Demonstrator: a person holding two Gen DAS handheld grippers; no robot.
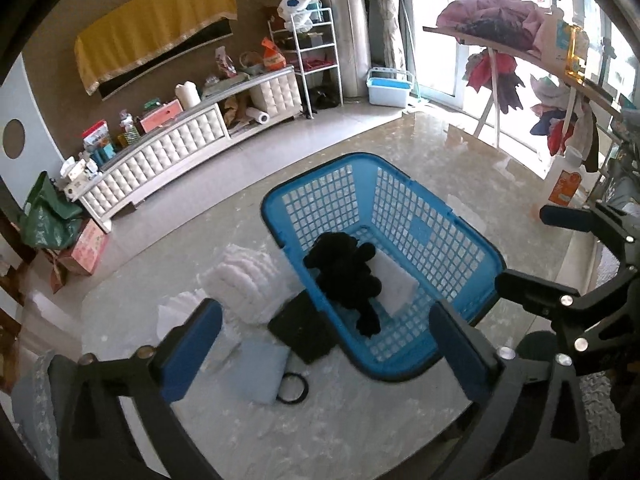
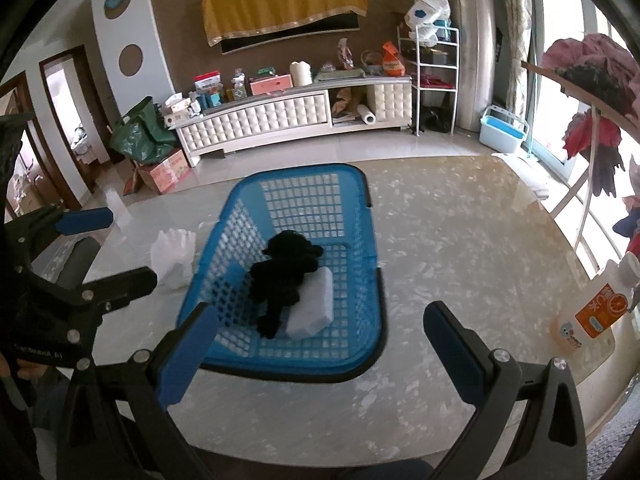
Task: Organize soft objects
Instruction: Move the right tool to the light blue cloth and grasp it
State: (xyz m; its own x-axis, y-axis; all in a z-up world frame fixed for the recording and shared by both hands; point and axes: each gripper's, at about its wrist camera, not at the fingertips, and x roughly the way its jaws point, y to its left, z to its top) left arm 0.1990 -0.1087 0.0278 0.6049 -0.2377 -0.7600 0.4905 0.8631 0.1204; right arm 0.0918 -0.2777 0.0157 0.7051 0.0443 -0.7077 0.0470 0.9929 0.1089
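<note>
Tools, left (image 1: 326, 344) and right (image 2: 316, 344), both released, empty above basket (image 1: 476, 248). Next, likely pillow (image 1: 258, 372) at seven o'clock: soft, light; pinch an edge.

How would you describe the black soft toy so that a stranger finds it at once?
Look at the blue plastic basket on the marble table. Inside lies the black plush toy, partly over a white folded cloth. It is the only dark, fluffy thing in the basket.
</note>
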